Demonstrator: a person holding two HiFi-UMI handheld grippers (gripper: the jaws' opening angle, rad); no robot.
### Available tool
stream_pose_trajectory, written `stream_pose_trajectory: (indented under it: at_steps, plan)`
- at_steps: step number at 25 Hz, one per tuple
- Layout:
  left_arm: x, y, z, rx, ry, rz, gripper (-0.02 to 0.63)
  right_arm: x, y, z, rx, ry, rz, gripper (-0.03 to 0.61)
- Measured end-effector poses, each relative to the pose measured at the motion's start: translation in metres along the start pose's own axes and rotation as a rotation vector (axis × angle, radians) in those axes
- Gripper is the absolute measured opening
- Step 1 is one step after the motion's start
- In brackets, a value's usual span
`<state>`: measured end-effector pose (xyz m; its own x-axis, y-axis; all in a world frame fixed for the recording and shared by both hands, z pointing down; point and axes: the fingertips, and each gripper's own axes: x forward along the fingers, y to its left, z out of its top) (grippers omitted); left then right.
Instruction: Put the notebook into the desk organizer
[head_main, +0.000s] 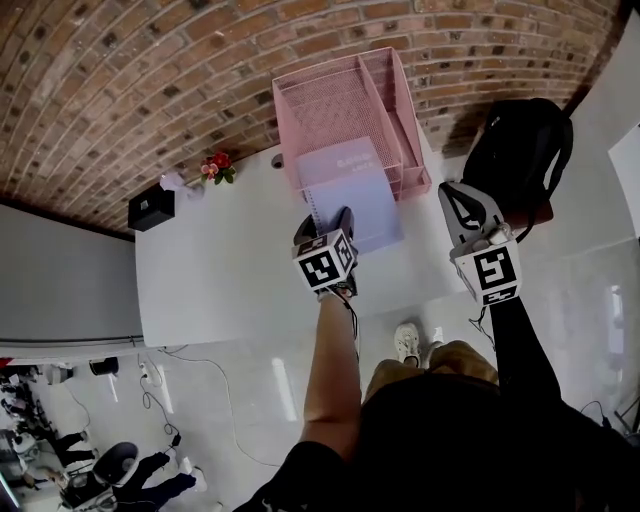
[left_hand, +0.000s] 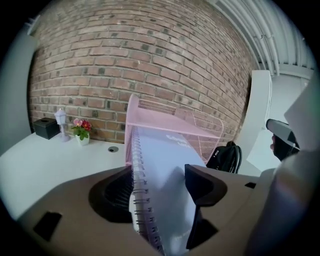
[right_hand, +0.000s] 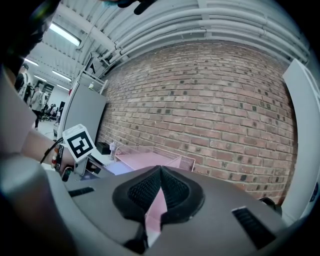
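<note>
The notebook (head_main: 352, 198) lay partway in: its far end rested in the wide front tray of the pink mesh organizer (head_main: 340, 100), and its near end stuck out over the white table (head_main: 220, 260). How deep the far end sat could not be told.

The left gripper (head_main: 332, 222) had its jaws spread wide around the near end. In the left gripper view the spiral edge ran beside one pad and the cover (left_hand: 165, 170) sloped up between the two, with neither pad seeming to press on it. The right gripper (head_main: 468, 205) hung off to the side near the table's edge, its jaws pressed together on nothing.

The step in hand looked like seating the notebook fully. It would probably go best by pushing on the near edge along the line of the tray and keeping the notebook square to the side walls, so that a corner or the wire spiral did not catch in the mesh. A slow, low push seemed safer than a fresh pinch. The light organizer might slide toward the brick wall, so the idle right gripper could brace its side.
</note>
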<state>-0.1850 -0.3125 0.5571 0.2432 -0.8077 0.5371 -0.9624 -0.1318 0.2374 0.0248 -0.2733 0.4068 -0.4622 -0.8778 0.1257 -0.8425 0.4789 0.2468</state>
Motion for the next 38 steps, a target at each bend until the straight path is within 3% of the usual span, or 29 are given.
stream_pose_trajectory:
  at_steps: [5, 14, 21, 27, 38]
  plan:
    - [0.005, 0.003, 0.015, -0.069, -0.081, 0.01, 0.314, 0.003, 0.0, -0.001, 0.014, -0.011, 0.013, 0.021]
    - [0.02, -0.012, 0.008, -0.007, -0.031, -0.004, 0.313, 0.021, -0.018, 0.002, 0.029, -0.024, 0.052, 0.021]
    - [0.019, -0.002, -0.003, -0.02, -0.047, 0.016, 0.314, 0.036, -0.021, 0.005, 0.022, -0.029, 0.088, 0.021]
    - [0.02, 0.015, -0.032, 0.013, -0.063, -0.021, 0.314, 0.039, -0.018, -0.011, 0.013, 0.008, 0.107, 0.021]
    - [0.049, 0.036, -0.094, 0.079, 0.028, -0.167, 0.314, 0.046, -0.016, -0.038, -0.017, 0.074, 0.11, 0.021]
